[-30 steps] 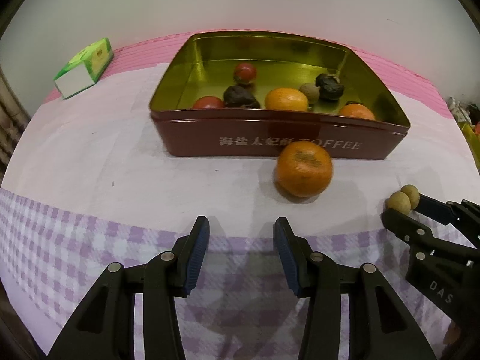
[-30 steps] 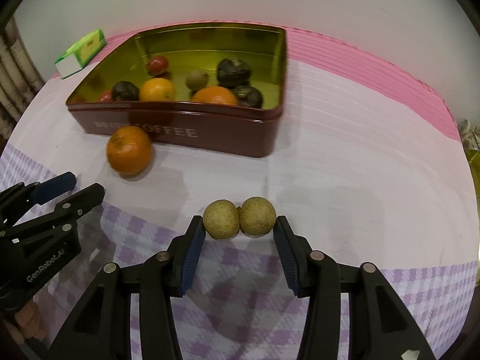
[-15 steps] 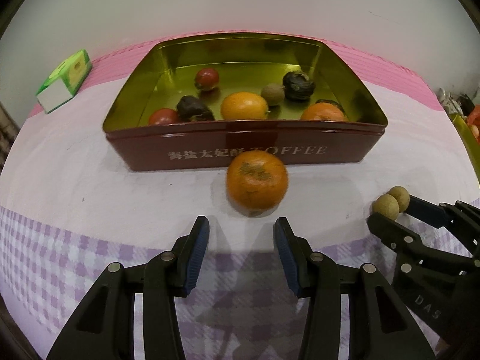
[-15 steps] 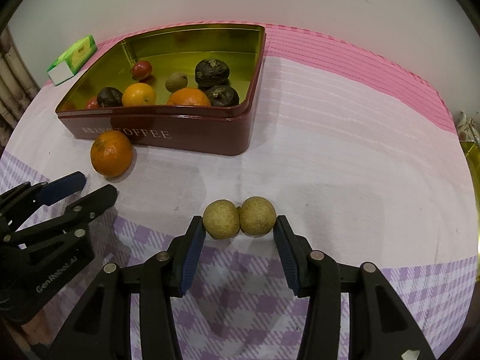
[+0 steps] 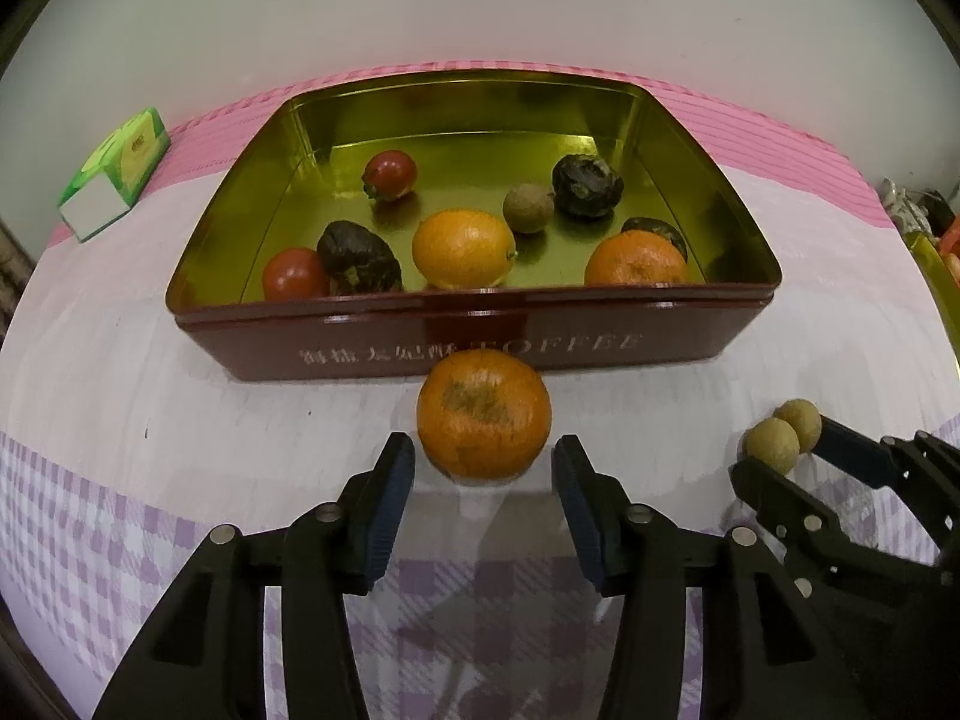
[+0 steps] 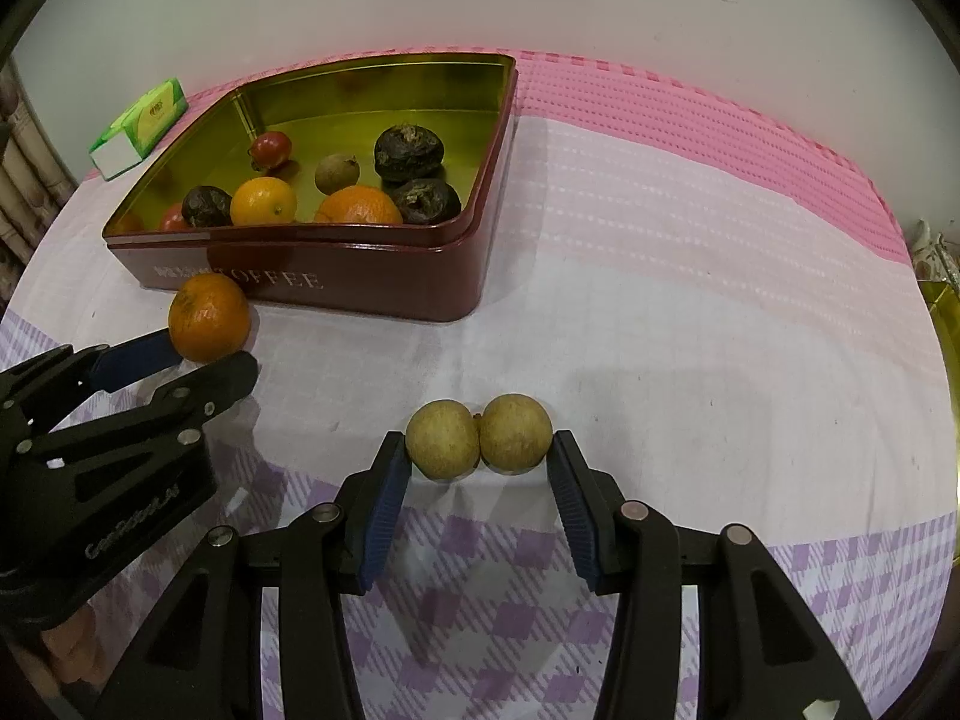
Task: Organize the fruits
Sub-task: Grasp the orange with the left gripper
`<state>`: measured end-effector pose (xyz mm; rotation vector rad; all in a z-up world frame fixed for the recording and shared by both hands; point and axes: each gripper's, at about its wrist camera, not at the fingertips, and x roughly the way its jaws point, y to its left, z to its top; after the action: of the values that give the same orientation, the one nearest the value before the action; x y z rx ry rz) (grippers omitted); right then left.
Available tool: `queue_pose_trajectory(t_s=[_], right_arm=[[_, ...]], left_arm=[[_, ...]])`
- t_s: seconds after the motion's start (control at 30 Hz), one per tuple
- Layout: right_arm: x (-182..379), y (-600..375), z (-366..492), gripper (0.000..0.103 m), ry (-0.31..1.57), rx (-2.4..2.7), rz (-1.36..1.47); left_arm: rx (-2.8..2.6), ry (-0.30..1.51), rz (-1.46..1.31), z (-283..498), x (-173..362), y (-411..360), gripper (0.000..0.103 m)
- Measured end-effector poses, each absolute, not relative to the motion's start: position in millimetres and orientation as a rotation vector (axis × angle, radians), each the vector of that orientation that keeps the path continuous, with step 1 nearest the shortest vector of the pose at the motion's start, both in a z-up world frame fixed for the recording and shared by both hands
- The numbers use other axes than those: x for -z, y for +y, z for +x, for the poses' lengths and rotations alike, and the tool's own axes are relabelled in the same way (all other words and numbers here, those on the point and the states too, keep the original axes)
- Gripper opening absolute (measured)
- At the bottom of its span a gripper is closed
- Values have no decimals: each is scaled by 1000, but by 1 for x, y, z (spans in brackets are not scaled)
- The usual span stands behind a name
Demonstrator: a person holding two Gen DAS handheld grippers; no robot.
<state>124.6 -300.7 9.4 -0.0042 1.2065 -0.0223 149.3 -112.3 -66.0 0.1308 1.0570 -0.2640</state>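
Your left gripper (image 5: 483, 483) is opening its jaws around the loose mandarin (image 5: 483, 412), which sits on the tablecloth (image 5: 150, 396) just in front of the toffee tin (image 5: 480, 342); the blue pads (image 5: 393, 489) flank it without pressing. Your right gripper (image 6: 477, 483) brackets the pair of longans (image 6: 478, 435), pads at or very near their outer sides; whether they squeeze cannot be told. The tin already holds oranges, cherry tomatoes, dark wrinkled fruits and one longan. Risks: the round mandarin may roll against the tin wall if a pad nudges it off centre. The two longans, held only end to end, may buckle apart when lifted. The two grippers stand near each other and could collide over the tin.
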Motion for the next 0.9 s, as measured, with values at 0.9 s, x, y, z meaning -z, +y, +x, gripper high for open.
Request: queue_pose_trajectory(t_s=[0.9], right_arm=[[-9,-301,129,45,1211,35,-2]], left_arm=[[275,1068,134,157,64,-108,43]])
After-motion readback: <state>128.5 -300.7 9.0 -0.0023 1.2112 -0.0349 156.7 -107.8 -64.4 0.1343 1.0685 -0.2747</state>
